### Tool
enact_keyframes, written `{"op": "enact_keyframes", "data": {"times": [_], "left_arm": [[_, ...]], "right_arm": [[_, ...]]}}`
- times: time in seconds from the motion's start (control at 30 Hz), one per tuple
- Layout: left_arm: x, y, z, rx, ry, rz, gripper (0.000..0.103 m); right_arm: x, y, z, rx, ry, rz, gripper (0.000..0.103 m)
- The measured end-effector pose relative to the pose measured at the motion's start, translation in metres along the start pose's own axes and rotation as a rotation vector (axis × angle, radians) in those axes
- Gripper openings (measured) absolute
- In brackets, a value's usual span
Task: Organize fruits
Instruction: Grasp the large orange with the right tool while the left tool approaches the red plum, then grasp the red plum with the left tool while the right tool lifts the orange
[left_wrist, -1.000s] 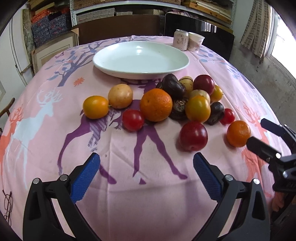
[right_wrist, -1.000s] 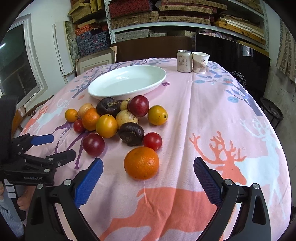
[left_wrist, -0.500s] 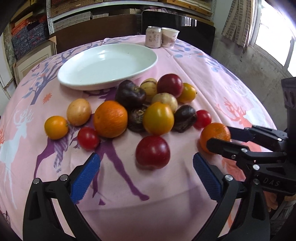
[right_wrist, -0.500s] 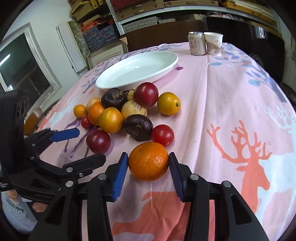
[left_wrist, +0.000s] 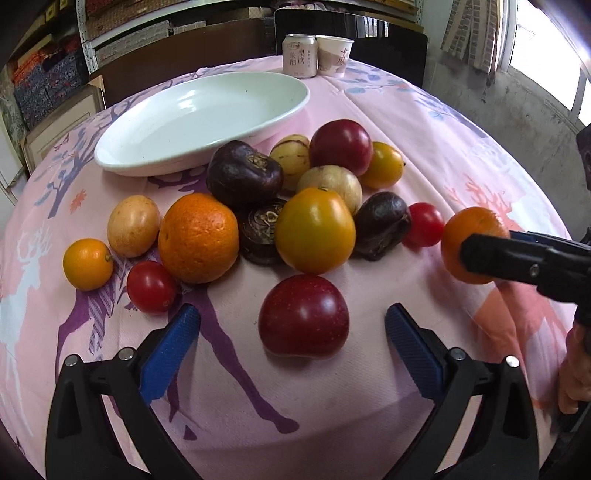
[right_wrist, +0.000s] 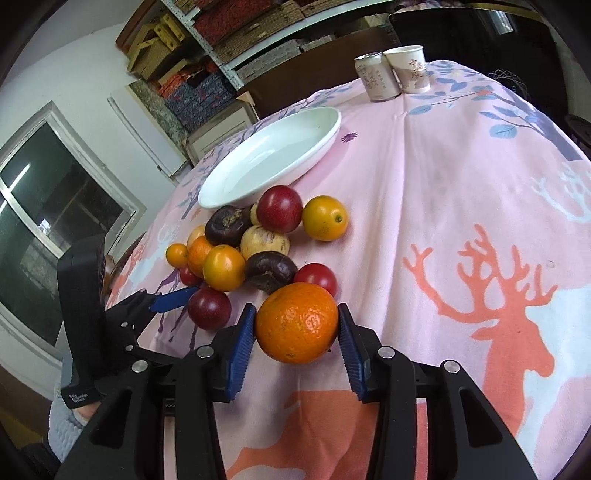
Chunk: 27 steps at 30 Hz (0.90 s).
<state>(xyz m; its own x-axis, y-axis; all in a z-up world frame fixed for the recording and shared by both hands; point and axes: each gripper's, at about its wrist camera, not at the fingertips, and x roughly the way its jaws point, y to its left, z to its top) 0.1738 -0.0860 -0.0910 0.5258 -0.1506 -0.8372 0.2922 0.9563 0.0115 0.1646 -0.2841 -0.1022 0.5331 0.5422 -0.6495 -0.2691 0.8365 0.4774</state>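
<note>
Left wrist view: the left tongs (left_wrist: 291, 334) have drifted in over the pink deer-print tabletop (left_wrist: 388, 122) and now stand wide open on either side of the dark red plum-like fruit (left_wrist: 303, 316), which a second ago lay well ahead of them. The blue pads do not touch it, so it is framed but not yet gripped. At the right edge the right tongs' black finger crosses the round orange citrus fruit (left_wrist: 471, 230). The white oval ceramic dish (left_wrist: 236, 140) behind the heap of fruit holds nothing.

Right wrist view: the right tongs (right_wrist: 297, 332), wide apart a second ago, have come in around the same orange fruit (right_wrist: 297, 321), and both blue pads press its sides. It sits at the near edge of the heap, beside the small red tomato (right_wrist: 319, 276); whether it is off the cloth I cannot tell. The dish (right_wrist: 325, 138) lies well beyond, near the drink can (right_wrist: 375, 79) and paper cup (right_wrist: 412, 68).

Judged from this, the first fruit is secured and ready to be carried to the dish, with a second pick lining up.
</note>
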Motion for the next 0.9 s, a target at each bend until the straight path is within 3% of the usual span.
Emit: {"op": "enact_keyframes", "data": {"times": [0.23, 0.33, 0.4, 0.47, 0.53, 0.57, 0.67, 0.77, 0.9], "left_arm": [[-0.001, 0.001, 0.0, 0.028, -0.01, -0.018, 0.099], [-0.006, 0.006, -0.003, -0.002, -0.043, 0.013, 0.097], [-0.011, 0.012, -0.003, -0.031, -0.065, -0.003, 0.064], [-0.011, 0.013, -0.003, -0.036, -0.063, -0.024, 0.063], [-0.012, 0.008, -0.002, -0.008, -0.07, -0.026, 0.051], [-0.013, 0.006, -0.002, 0.002, -0.077, -0.048, 0.038], [-0.014, 0.003, -0.004, 0.009, -0.078, -0.051, 0.038], [-0.02, 0.011, -0.006, -0.029, -0.08, -0.104, 0.038], [-0.047, 0.026, -0.008, -0.046, -0.145, -0.109, 0.038]], "right_arm": [[-0.003, -0.005, 0.002, 0.016, -0.021, -0.005, 0.045], [-0.005, -0.005, 0.0, 0.019, -0.021, -0.002, 0.045], [-0.004, -0.006, 0.0, 0.022, -0.019, -0.001, 0.045], [-0.005, -0.007, -0.001, 0.025, -0.021, -0.001, 0.045], [-0.005, -0.008, -0.001, 0.029, -0.022, 0.002, 0.045], [-0.005, -0.008, -0.001, 0.03, -0.022, 0.003, 0.045], [-0.003, -0.009, -0.001, 0.035, -0.017, 0.002, 0.045], [-0.004, -0.009, 0.0, 0.03, -0.027, -0.001, 0.045], [-0.013, -0.007, 0.001, 0.019, -0.078, -0.008, 0.045]]}}
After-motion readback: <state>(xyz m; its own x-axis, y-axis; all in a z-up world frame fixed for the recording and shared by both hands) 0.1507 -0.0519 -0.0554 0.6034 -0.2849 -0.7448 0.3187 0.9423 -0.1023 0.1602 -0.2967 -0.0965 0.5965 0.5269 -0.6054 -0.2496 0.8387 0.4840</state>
